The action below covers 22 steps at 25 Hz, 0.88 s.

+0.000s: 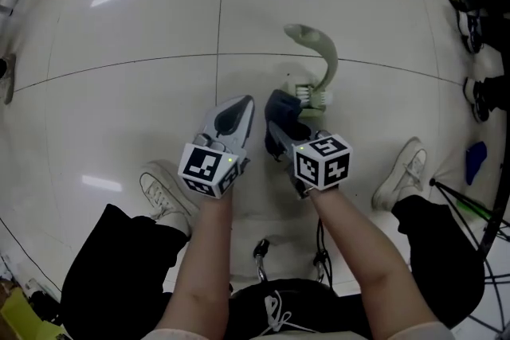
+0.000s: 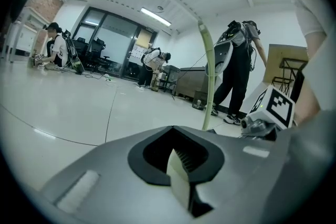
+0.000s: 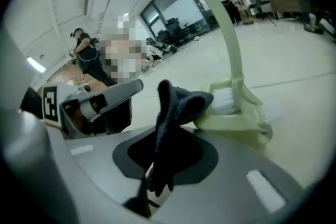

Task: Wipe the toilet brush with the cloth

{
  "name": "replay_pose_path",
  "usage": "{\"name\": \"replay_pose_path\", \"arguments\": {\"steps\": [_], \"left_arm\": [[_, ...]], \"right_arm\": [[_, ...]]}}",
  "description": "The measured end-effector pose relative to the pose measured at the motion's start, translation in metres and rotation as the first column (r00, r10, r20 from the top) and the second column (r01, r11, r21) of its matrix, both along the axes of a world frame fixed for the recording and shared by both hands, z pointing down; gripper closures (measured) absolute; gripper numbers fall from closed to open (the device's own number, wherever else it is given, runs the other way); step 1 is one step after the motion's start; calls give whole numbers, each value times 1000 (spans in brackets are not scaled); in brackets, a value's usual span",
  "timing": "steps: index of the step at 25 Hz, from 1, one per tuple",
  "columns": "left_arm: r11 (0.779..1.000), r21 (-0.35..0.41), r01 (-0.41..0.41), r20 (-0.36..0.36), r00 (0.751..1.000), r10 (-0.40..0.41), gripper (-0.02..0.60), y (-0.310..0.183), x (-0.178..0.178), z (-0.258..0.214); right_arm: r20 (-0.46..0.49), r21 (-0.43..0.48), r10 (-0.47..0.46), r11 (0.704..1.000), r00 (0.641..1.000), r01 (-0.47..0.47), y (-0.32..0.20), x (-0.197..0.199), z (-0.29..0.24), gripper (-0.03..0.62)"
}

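Note:
A pale green toilet brush [image 1: 321,64] with a curved handle stands on the white floor just ahead of both grippers, its white bristles [image 1: 309,96] low at the base. My right gripper [image 1: 275,127] is shut on a dark cloth [image 1: 285,112]. In the right gripper view the cloth [image 3: 176,113] rests against the brush's base [image 3: 236,113], beneath the arching handle [image 3: 231,44]. My left gripper [image 1: 241,103] is to the left of the brush, apart from it, jaws shut with nothing in them. The left gripper view shows the handle [image 2: 209,76] upright beyond the jaws.
The person's white shoes [image 1: 163,195] [image 1: 402,171] flank the grippers. Cables, dark gear [image 1: 476,28] and a blue object [image 1: 475,159] lie at the right edge. Several people [image 2: 239,71] stand or crouch far across the room.

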<state>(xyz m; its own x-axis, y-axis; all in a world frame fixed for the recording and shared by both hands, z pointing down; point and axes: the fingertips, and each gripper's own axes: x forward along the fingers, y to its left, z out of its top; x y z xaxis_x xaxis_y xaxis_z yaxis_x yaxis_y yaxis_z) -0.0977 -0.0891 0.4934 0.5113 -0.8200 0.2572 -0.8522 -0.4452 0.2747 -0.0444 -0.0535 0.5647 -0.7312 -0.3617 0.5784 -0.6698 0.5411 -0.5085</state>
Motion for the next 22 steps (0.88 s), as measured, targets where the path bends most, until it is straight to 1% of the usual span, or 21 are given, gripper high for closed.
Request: {"name": "replay_pose_path", "arguments": {"steps": [2,3,7,10,12,14,16,18,20,22], "left_arm": [[1000,-10,2,0,1000,-2,575,1,-4,5],[1000,-17,5,-3,1000,-5,575,2,-6,8],[1000,-31,3,-11,1000,-3,575,6,-7,14],[999,-34,-14,-11,1000,14,575,8,-4,17],[999,-37,-13,-11,1000,12,575,10,-5,18],[999,-32,-10,-16,1000,10,575,10,-6,15],[1000,-23,-3,-20,1000,2,575,10,-10,11],[1000,-13,19,-24,1000,-20,575,10,-19,6],[998,-4,61,-37,997,-61,575,11,-32,1],[994,4,107,-59,993,-107,575,12,-44,-4]], "right_arm": [[14,-77,81,994,997,-80,0,5,12,525],[10,-104,107,989,994,-106,3,9,18,525],[-59,-160,142,976,988,-150,18,27,47,525],[-82,-213,196,954,977,-209,26,42,64,525],[-98,-226,202,949,974,-219,33,48,69,525],[-125,-219,184,953,975,-208,40,50,68,525],[-130,-203,156,963,979,-180,43,43,59,525],[-77,-191,119,973,990,-131,42,21,42,525],[23,-187,97,978,995,-91,32,-9,18,525],[108,-179,127,978,986,-106,13,-31,-5,525]]}}
